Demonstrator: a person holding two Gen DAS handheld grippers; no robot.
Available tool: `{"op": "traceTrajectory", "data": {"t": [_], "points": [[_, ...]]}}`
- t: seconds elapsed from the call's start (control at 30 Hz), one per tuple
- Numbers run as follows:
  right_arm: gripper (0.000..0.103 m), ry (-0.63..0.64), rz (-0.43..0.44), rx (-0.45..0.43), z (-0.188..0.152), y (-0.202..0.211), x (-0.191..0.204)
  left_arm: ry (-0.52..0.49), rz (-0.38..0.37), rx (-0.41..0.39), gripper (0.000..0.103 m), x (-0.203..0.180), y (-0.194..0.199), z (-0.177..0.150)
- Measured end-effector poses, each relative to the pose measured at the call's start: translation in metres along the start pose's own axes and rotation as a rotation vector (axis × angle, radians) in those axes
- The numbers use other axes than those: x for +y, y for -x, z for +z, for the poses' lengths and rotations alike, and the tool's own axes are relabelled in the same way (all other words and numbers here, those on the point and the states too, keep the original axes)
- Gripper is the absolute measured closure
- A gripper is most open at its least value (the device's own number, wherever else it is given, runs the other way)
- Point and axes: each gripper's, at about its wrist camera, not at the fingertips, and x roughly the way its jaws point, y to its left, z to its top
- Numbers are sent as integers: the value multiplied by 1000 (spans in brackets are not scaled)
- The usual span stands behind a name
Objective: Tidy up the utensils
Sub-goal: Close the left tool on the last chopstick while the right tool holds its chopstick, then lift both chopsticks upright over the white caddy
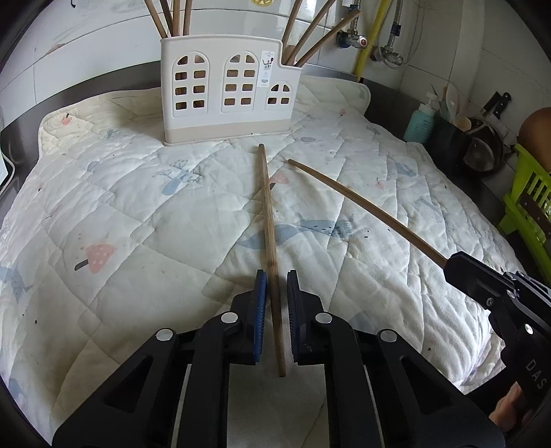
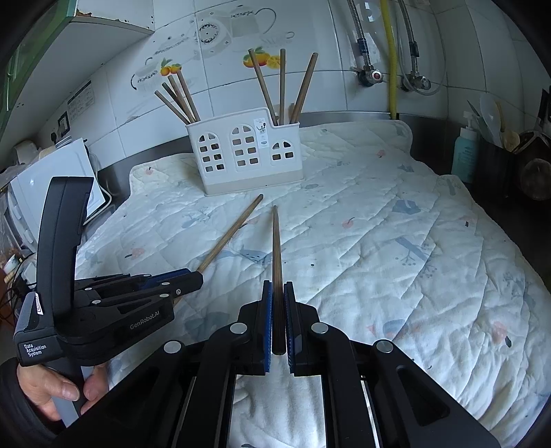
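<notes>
Because the task was sorting chopsticks into the white holder (image 2: 246,151), which stood on a quilted mat (image 2: 396,262) over the table by the tiled wall, each gripper grasped one chopstick in front of the holder: the left gripper (image 1: 276,303) clenched one (image 1: 267,206), the right gripper (image 2: 278,310) another (image 2: 276,248), both aimed toward it.

chopsticks (image 1: 311,31) tops: cut off by frame edge | holder (image 1: 227,93) label: too small to read
</notes>
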Motion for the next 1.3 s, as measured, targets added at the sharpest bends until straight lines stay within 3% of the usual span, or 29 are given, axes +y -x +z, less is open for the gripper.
{"op": "traceTrajectory", "data": {"t": [0.2, 0.33, 0.6, 0.83, 1.3], "points": [[96, 2, 0, 0, 1, 0, 1, 39, -30, 12, 98, 7, -1, 3], [96, 9, -3, -7, 1, 1, 1, 14, -21, 15, 99, 7, -1, 2], [96, 40, -8, -46, 14, 15, 3, 20, -24, -61, 99, 10, 25, 13], [96, 84, -5, -114, 41, 32, 5, 14, -22, -165, 99, 15, 55, 32], [97, 188, 90, -128, 122, 43, 1, 13, -45, -214, 99, 28, 84, 71]]}}
